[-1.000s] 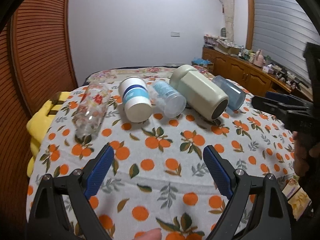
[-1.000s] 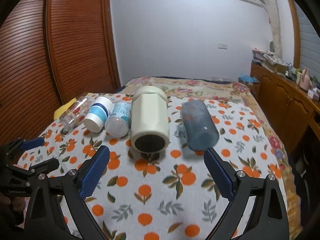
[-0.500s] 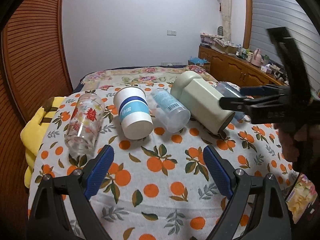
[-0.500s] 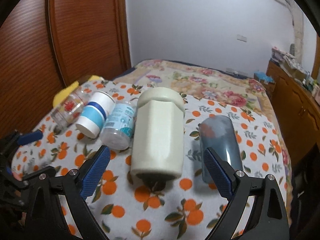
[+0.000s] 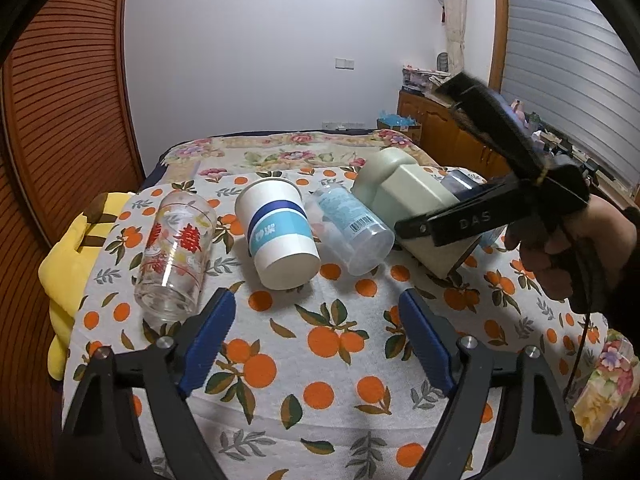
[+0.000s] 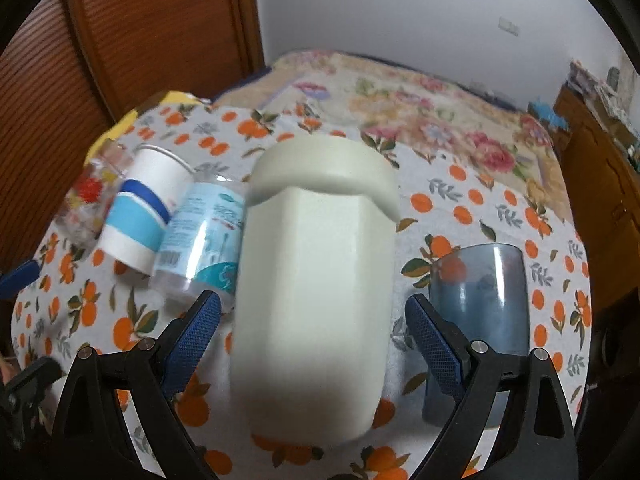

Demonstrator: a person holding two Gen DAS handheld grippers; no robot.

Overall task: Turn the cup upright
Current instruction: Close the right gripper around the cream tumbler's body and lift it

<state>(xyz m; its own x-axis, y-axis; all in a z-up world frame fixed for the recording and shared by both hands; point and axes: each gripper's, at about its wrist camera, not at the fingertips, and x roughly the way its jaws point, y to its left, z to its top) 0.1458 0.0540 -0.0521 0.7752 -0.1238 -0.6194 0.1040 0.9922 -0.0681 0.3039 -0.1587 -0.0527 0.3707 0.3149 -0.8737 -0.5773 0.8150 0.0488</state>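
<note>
1. The pale green cup [image 6: 316, 292] lies on its side on the orange-print tabletop [image 5: 320, 344], among other cups.
2. The right tongs [image 6: 313, 330], spread wide, straddle it without touching.
3. The left tongs [image 5: 318, 330] hover wide open, empty.

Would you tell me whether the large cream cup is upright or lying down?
Lying down: the cream cup rests on its side on the orange-print cloth, between the open right gripper fingers.

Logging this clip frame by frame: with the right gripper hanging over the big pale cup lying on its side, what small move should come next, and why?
Probably ease the right gripper down a little and shut it on the pale green cup. The cup lies on its side on the orange-print cloth, its body sits between the open fingers, and neither pad looks to be touching it yet. The left gripper hangs open, apart from the cups.
</note>
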